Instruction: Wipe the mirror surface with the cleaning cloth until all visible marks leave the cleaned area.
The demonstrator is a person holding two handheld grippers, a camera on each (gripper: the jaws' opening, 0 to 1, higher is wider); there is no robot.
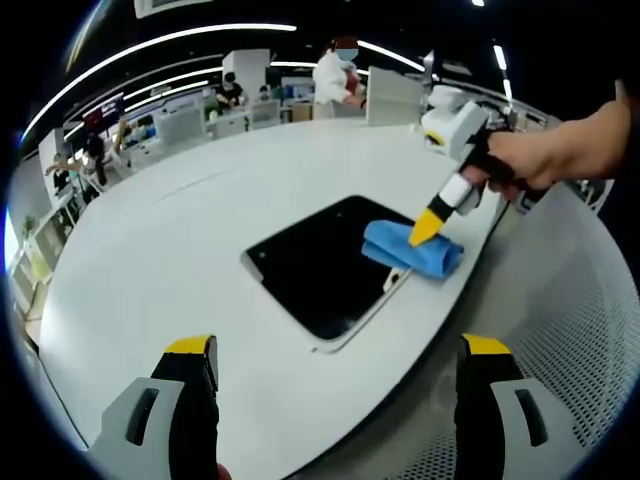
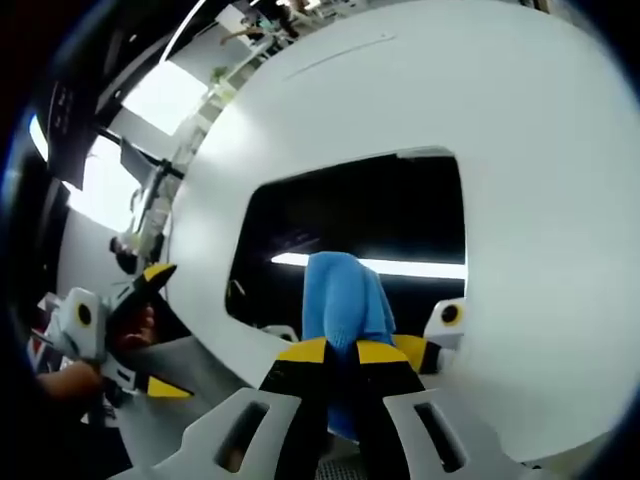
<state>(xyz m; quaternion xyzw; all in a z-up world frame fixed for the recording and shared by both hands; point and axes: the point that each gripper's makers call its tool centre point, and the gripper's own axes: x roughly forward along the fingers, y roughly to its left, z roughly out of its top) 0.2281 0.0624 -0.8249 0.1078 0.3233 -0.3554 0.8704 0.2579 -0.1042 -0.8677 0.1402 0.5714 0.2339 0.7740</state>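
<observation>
Your right gripper has its yellow-tipped jaws pinched together on the blue cleaning cloth, and the cloth bunches up straight ahead of those tips, pressed onto the mirror. The mirror lies flat on the white table, a dark rounded rectangle reflecting a bright strip of ceiling light just beyond the cloth. Off to the left of your right gripper, low by the table's edge, your left gripper comes into sight, jaws spread wide, with your hand behind it.

From your left gripper view, the left gripper hangs with its two jaws far apart and nothing between them, bare table under the left jaw and the table edge under the right one. Ahead of it and to the right, the mirror sits in its pale frame near the table's rim. The cloth rests on the mirror's far right corner, spilling over the frame there. The right gripper comes down onto it from the upper right, tip buried in the blue fabric, your hand wrapped round its handle. Beyond the table, people stand among office desks under long ceiling lights. To the right of the table runs a perforated grey surface.
</observation>
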